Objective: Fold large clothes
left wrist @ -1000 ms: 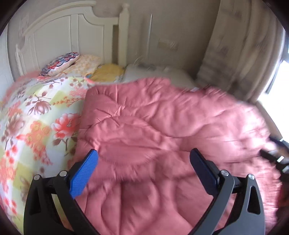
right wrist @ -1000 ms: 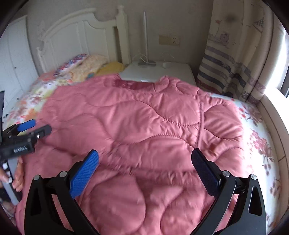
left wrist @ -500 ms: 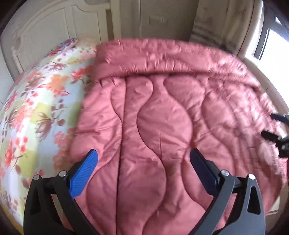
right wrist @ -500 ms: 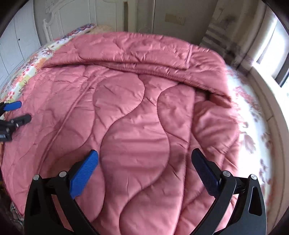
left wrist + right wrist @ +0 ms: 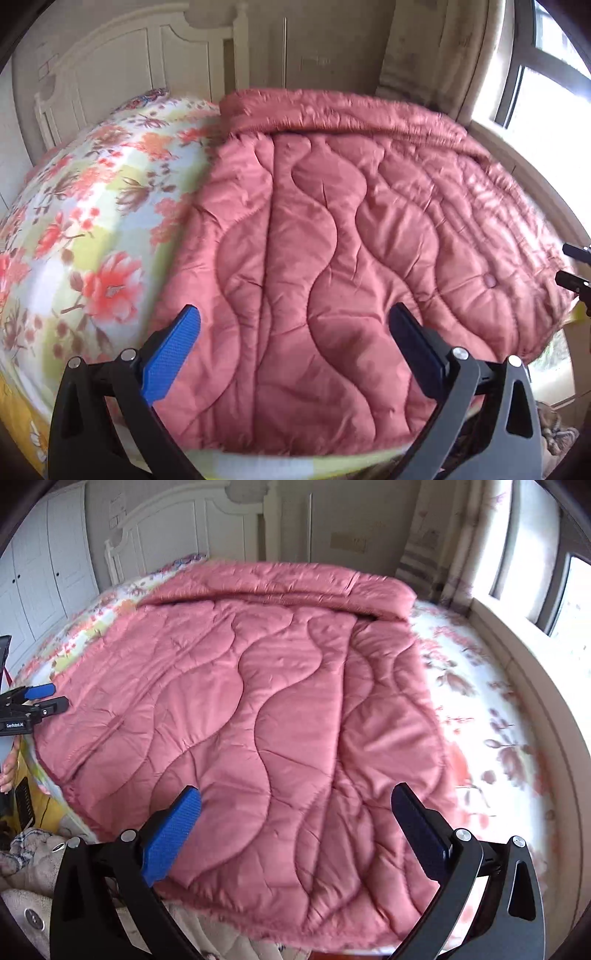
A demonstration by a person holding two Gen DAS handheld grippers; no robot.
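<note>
Bed (image 5: pixel 491 716): covered by a floral sheet (image 5: pixel 92 229) in red, orange and pale green; white carved headboard (image 5: pixel 122 62) at the far end.

Quilted garment (image 5: pixel 280 716): large, pink, wavy stitch lines; spread flat on the bed, near edge reaching the foot of the mattress, far end turned back into a thick rolled fold (image 5: pixel 332 110) lying across the width. In the left wrist view it covers the right part of the bed, bare sheet showing to its left; in the right wrist view bare sheet shows to its right.

Window (image 5: pixel 546 74): bright, to the right of the bed, curtain beside it.

Wardrobe doors (image 5: pixel 37 576): white, left of the headboard.

Left gripper (image 5: pixel 291 343): released, jaws wide apart, hovering above the garment's near edge, holding nothing.

Right gripper (image 5: pixel 295 823): likewise spread and empty, above the near edge.

Snap button (image 5: pixel 490 281): small, pink, on the garment's right portion.
</note>
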